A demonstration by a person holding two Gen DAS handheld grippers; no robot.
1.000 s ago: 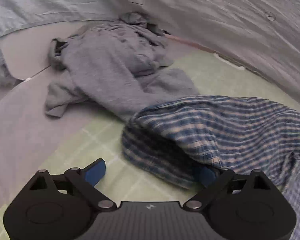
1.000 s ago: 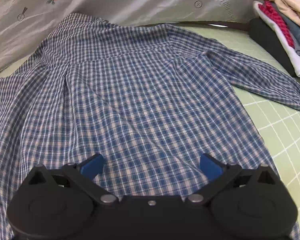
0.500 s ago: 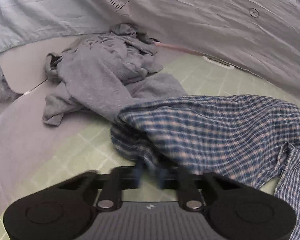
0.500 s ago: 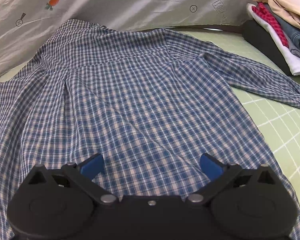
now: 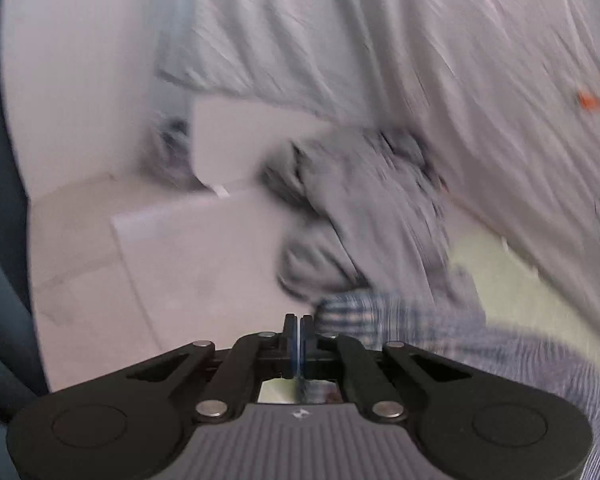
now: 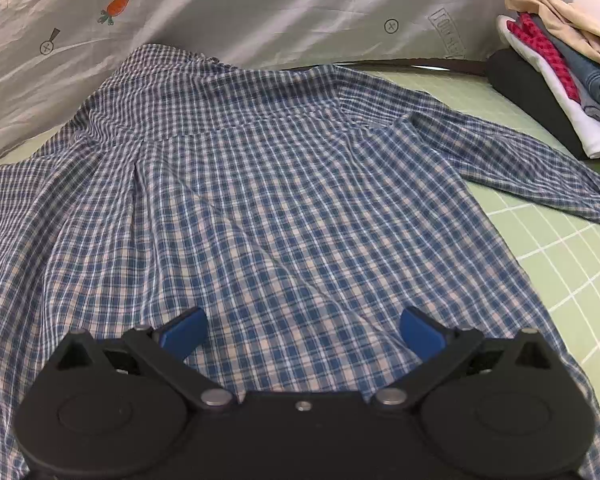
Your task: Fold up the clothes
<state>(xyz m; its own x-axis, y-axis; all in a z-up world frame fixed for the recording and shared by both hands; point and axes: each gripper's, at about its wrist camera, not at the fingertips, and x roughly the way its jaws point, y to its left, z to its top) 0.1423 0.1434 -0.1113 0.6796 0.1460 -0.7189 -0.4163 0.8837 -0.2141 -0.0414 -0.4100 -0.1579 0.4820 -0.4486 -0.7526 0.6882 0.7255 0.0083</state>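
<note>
A blue-and-white plaid shirt (image 6: 284,184) lies spread back-up on the green grid mat (image 6: 560,248), one sleeve stretched out to the right. My right gripper (image 6: 302,332) hovers open over the shirt's lower half, nothing between its blue pads (image 6: 184,330). In the blurred left wrist view my left gripper (image 5: 298,334) is shut, with a fold of the plaid shirt (image 5: 400,320) trailing off to its right. Plaid cloth also shows just behind the closed fingers.
A crumpled grey garment (image 5: 364,200) lies beyond the left gripper beside pale boards (image 5: 204,256). A grey printed sheet (image 6: 260,4) rises along the back. A stack of folded clothes (image 6: 560,72) sits at the far right on a black block.
My left gripper has shut on the shirt's edge and swung up and to the left, blurring its view. The right gripper stays open and has eased slightly back over the shirt.
</note>
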